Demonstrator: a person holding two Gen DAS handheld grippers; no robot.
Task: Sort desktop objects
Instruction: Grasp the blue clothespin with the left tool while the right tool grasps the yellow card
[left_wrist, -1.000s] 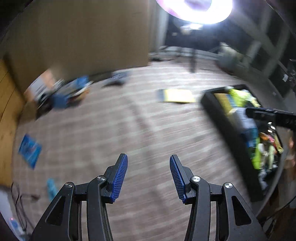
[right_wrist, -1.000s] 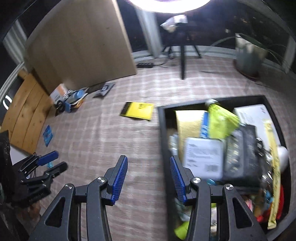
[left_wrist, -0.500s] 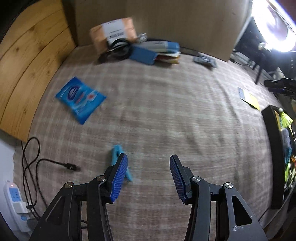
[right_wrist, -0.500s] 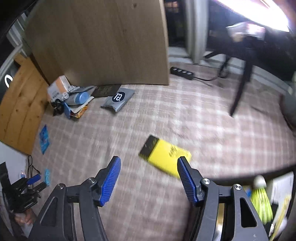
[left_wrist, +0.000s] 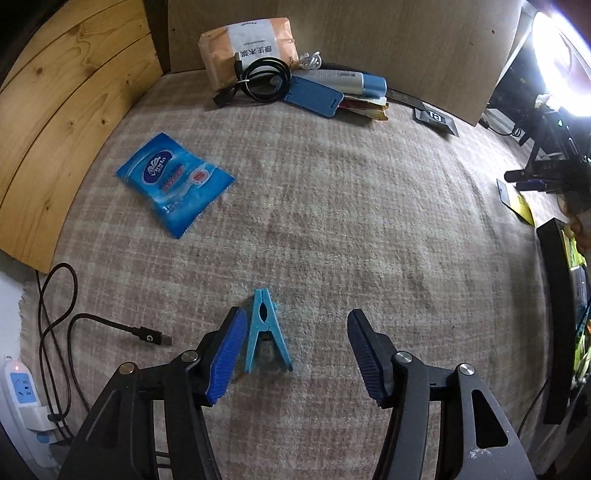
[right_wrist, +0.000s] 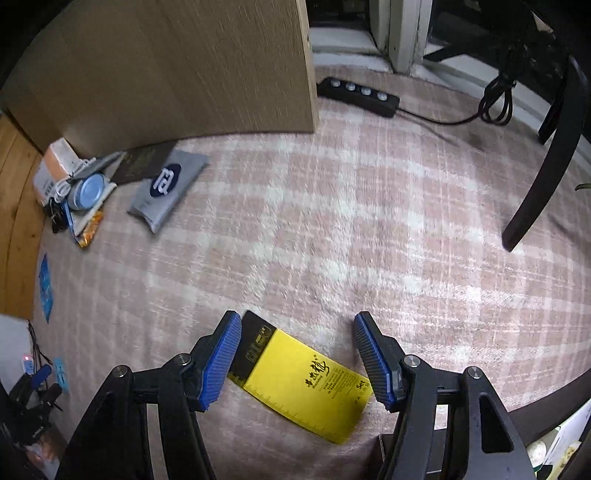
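Nearest the left wrist camera, the left gripper (left_wrist: 295, 354) is seen pointing down at the checked rug (left_wrist: 351, 221) with its jaws apart and opening; a blue clothes peg (left_wrist: 266, 334) lies flat between them, just beside the left pad, and no pad is seen pressing on it. Left of it a black cable plug (left_wrist: 155, 338) rests on the rug. Farther off lies a blue tissue pack (left_wrist: 173, 182), and at the far edge a clutter is heaped against a wooden board — an orange packet (left_wrist: 247, 44), a coiled black cable (left_wrist: 264, 79), a blue card holder (left_wrist: 316, 96).

The right gripper (right_wrist: 297, 356) is likewise held apart over a yellow-and-black packet (right_wrist: 306, 380), which lies flat on the rug between the pads — ungripped. Beyond, a grey pouch (right_wrist: 168, 186) lies, and farther still a black power strip (right_wrist: 356, 96).
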